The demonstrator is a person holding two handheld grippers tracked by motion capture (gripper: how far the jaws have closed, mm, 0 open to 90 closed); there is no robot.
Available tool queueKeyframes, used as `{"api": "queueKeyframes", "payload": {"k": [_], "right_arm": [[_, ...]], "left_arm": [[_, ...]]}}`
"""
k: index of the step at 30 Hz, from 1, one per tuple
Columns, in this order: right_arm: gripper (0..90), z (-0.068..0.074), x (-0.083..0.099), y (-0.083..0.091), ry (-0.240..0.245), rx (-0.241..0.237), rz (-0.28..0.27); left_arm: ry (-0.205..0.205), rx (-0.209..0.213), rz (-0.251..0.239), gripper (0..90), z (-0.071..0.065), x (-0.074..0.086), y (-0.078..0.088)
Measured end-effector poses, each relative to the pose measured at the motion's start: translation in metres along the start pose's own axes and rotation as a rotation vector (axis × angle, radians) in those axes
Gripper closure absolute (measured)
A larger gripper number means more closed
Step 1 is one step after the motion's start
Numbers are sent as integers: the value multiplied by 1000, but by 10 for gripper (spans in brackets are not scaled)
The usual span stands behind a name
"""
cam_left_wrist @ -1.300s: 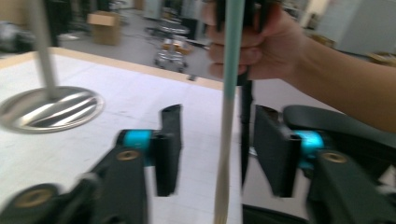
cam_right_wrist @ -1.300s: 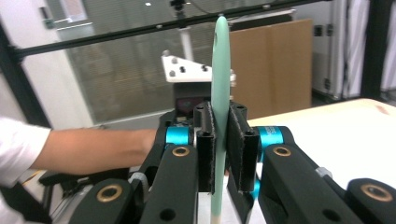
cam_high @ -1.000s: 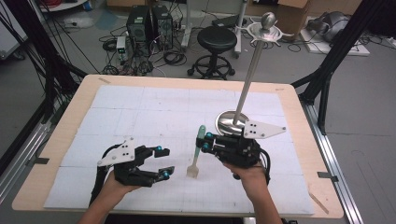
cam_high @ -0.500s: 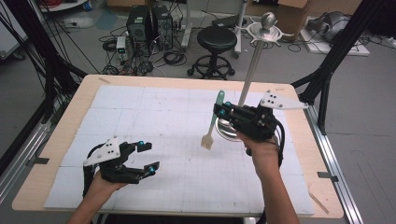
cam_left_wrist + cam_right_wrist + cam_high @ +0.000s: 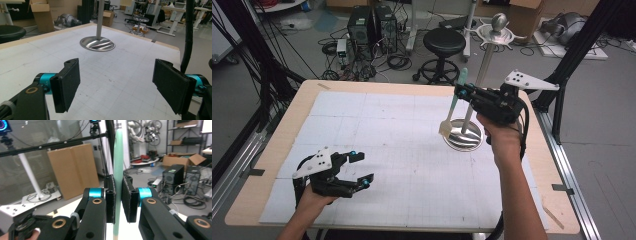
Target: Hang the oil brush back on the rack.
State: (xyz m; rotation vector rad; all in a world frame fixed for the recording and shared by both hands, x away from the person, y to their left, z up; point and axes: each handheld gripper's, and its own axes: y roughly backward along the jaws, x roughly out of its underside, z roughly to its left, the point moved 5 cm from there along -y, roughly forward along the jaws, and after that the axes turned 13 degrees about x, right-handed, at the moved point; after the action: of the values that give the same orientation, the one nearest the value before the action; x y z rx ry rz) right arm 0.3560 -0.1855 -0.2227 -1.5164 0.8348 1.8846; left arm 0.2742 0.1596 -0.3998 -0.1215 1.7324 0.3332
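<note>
Spatula [image 5: 454,105] clamped in right gripper [image 5: 460,92], lifted beside stand [image 5: 463,134]; long axis near upright, green handle up, pale blade down. Left gripper [image 5: 362,170] jaws just opened, empty. Blade seen from high view, hidden in right gripper view.

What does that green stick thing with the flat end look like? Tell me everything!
It is a spatula with a slim, pale green handle and a flat cream blade at its lower end. It hangs tilted in the air, blade down, above the table and just in front of the shiny metal stand. The right gripper is shut on its handle, one black pad pressing each side. Nothing else touches it.
</note>
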Motion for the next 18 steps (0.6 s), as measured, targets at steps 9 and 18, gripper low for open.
{"api": "queueKeyframes", "payload": {"k": [9,18], "right_arm": [[828,-16,-22,-6,-6,54,-1],[828,-24,-36,-8,-15,103,-7]], "left_arm": [[13,-1,-18,233,2,0,2],[15,5,-22,243,2,1,5]]}}
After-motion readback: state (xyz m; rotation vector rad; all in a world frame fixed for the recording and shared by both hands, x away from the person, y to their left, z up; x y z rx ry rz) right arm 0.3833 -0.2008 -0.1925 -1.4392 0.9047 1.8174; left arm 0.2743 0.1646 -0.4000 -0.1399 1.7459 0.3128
